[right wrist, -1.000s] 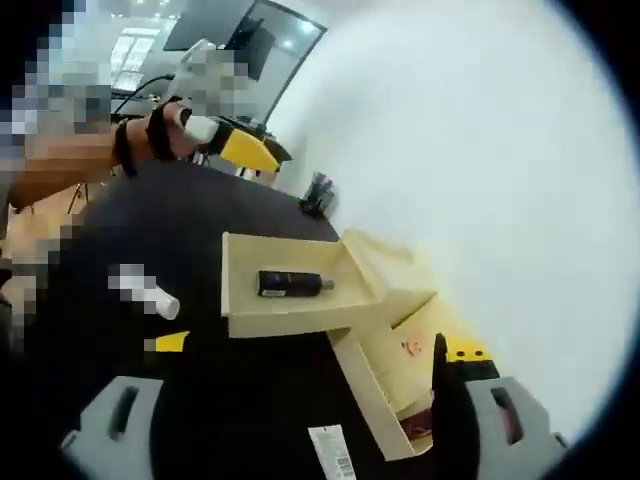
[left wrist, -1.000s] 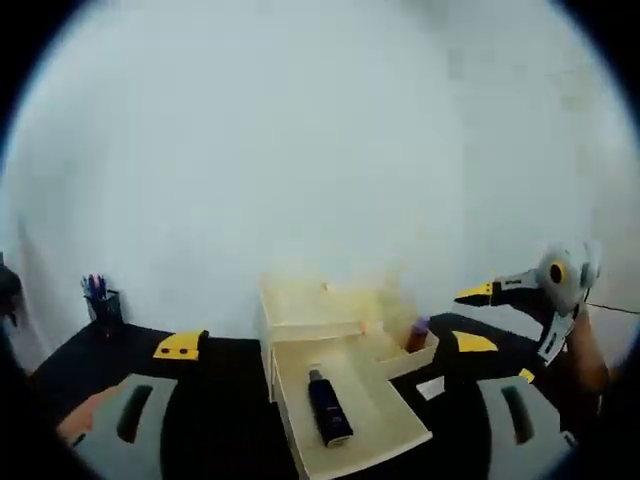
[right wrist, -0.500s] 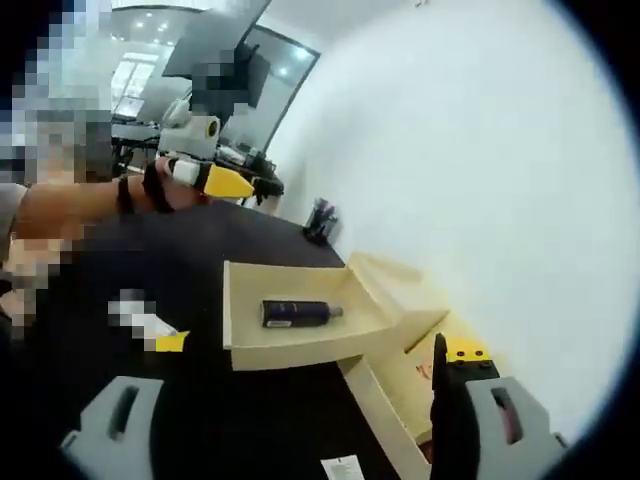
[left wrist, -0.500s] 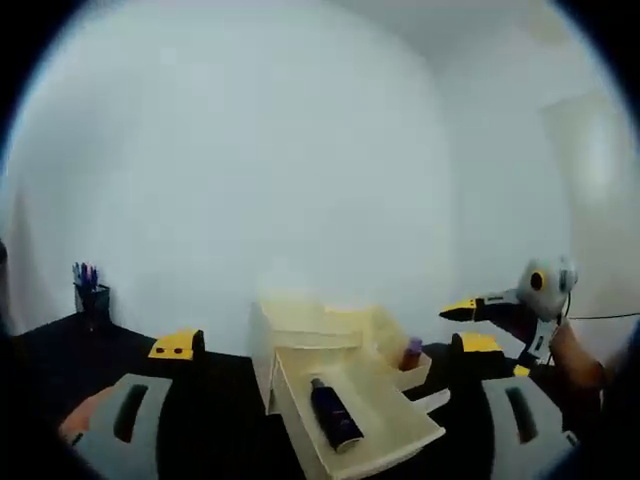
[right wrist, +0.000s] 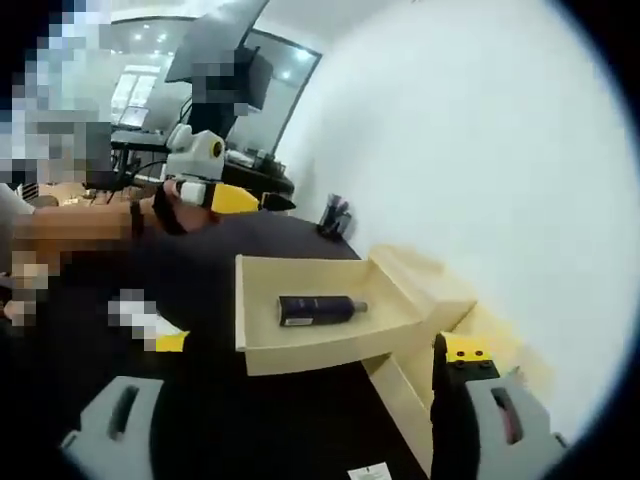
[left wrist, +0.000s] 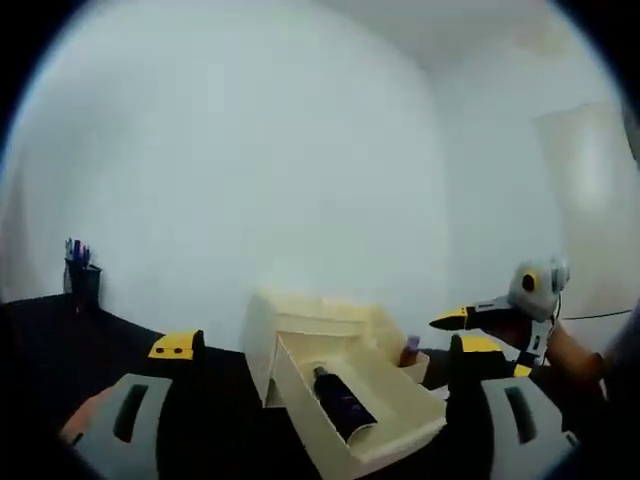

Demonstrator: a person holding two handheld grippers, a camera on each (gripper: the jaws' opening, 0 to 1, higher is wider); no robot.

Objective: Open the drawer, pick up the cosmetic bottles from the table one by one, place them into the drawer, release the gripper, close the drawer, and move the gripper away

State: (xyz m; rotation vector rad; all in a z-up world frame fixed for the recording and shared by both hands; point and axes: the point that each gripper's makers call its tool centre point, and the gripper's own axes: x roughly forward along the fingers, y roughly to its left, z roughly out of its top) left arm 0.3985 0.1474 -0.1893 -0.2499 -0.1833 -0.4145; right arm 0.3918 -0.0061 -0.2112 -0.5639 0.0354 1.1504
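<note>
A cream drawer unit (left wrist: 300, 320) stands on the black table with its top drawer (left wrist: 395, 425) pulled out. A dark cosmetic bottle (left wrist: 345, 402) lies on its side in that drawer (right wrist: 300, 345), the same bottle (right wrist: 320, 309) as in the right gripper view. A purple-capped bottle (left wrist: 410, 345) stands in a smaller open tray beside the unit. A white bottle (right wrist: 140, 318) lies on the table, partly blurred. My left gripper (left wrist: 326, 345) is open before the drawer, holding nothing. My right gripper (right wrist: 318, 345) is open too. Each gripper shows in the other's view: right (left wrist: 470, 318), left (right wrist: 240, 198).
A dark cup of pens (left wrist: 80, 282) stands at the table's far left against the white wall; it is also in the right gripper view (right wrist: 335, 215). A white tag (right wrist: 370, 470) lies on the table near the unit. An office with desks lies beyond.
Both cameras have shifted, so the drawer unit sits differently in each view. In the right gripper view the left gripper has come lower and nearer the drawer. The dark bottle stays in the drawer.
</note>
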